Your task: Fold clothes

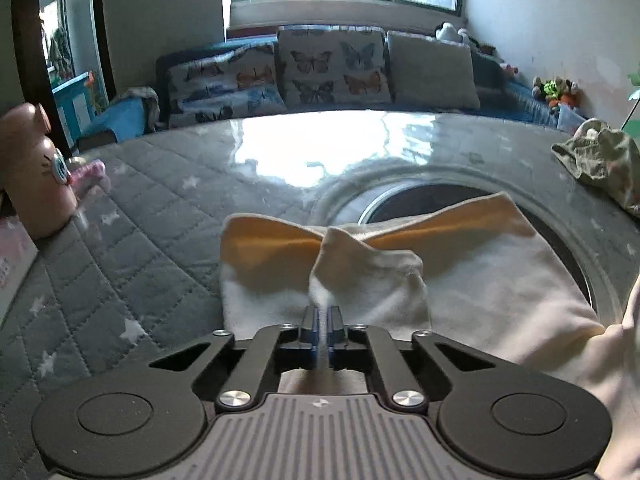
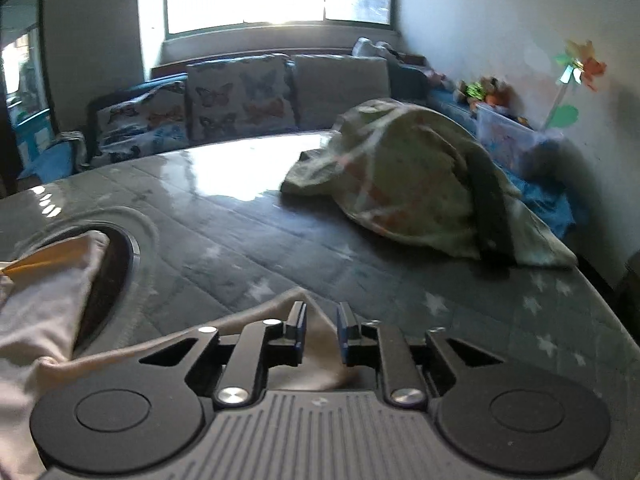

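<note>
A white garment (image 1: pixel 480 280) with an orange inner band lies on the grey quilted table cover (image 1: pixel 160 200), partly over a dark round opening (image 1: pixel 420 200). My left gripper (image 1: pixel 323 312) is shut on a raised fold of this garment, and the cloth rises in a peak from between the pads. In the right wrist view the same garment (image 2: pixel 48 300) spreads at the left, and one corner reaches under my right gripper (image 2: pixel 322 320). That gripper's jaws stand a little apart, with cloth below the gap and neither pad pressing on it.
A crumpled green patterned garment (image 2: pixel 420 184) lies at the table's far right, also seen as a heap (image 1: pixel 600 160). A pink bottle (image 1: pixel 32 168) stands at the left edge. Beyond the table is a sofa with butterfly cushions (image 1: pixel 332 64) under a bright window.
</note>
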`<action>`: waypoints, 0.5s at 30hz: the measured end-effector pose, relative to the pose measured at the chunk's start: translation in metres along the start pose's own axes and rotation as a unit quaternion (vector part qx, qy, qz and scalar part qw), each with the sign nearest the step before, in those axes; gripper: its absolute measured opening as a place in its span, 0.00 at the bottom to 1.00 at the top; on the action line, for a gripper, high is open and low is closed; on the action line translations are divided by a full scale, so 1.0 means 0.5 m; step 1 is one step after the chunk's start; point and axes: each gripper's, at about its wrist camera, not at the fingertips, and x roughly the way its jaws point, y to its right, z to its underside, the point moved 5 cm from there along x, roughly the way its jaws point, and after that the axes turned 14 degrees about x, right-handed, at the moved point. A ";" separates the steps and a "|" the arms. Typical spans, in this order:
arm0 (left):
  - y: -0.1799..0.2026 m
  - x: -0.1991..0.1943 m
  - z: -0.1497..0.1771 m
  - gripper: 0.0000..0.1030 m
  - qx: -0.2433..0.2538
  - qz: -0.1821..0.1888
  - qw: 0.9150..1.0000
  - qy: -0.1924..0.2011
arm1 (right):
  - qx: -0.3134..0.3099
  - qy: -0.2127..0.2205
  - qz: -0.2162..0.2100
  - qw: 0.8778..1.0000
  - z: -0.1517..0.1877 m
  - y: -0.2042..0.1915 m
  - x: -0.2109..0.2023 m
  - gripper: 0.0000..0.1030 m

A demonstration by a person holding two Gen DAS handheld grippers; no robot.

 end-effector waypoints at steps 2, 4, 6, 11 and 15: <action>-0.011 -0.026 -0.005 0.02 -0.006 -0.011 1.000 0.020 | -0.014 -0.001 -0.015 1.000 -0.001 -0.027 -0.004 0.24; -0.031 -0.059 -0.013 0.02 -0.016 -0.027 0.999 0.038 | -0.027 -0.004 -0.030 0.999 0.002 -0.054 -0.007 0.24; -0.066 -0.100 -0.020 0.02 -0.029 -0.055 0.997 0.055 | -0.039 -0.009 -0.045 0.998 0.005 -0.079 -0.008 0.24; -0.175 -0.213 0.008 0.02 -0.090 -0.142 0.983 0.075 | -0.064 -0.022 -0.080 0.995 0.015 -0.141 -0.009 0.27; -0.230 -0.256 0.087 0.02 -0.137 -0.184 0.973 0.030 | -0.081 -0.030 -0.102 0.991 0.021 -0.183 -0.009 0.28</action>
